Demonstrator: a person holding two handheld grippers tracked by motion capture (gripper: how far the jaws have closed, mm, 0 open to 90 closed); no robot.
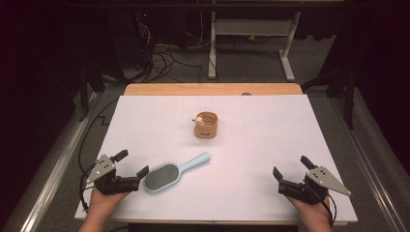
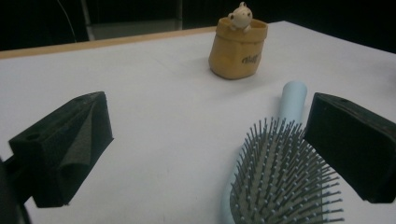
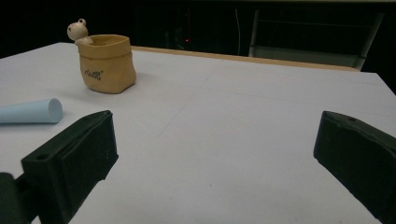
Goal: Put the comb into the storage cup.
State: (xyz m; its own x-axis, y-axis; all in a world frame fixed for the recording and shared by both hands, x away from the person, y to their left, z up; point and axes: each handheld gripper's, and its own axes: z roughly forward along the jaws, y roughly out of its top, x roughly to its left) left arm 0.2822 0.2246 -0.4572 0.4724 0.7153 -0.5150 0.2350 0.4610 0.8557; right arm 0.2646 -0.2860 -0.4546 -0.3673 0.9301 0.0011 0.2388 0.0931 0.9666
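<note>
A light blue hairbrush (image 1: 174,172) lies bristles up on the white table sheet (image 1: 270,125), its handle pointing up and to the right. My left gripper (image 1: 132,163) rests at the front left, open; the brush head (image 2: 280,177) sits just inside its right jaw without being pressed, and the left jaw stands well apart. My right gripper (image 1: 291,166) rests at the front right, open, with bare sheet between its jaws (image 3: 215,140). A tan sack-shaped pot (image 1: 207,124) with a small pale bear figure (image 1: 198,120) on its rim stands mid-table.
The pot (image 2: 238,51) stands beyond the brush in the left gripper view, and at the far left (image 3: 107,63) in the right gripper view, with the brush handle tip (image 3: 30,111) nearer. A wooden table edge (image 1: 212,89) runs along the back. Desk legs and cables lie on the floor behind.
</note>
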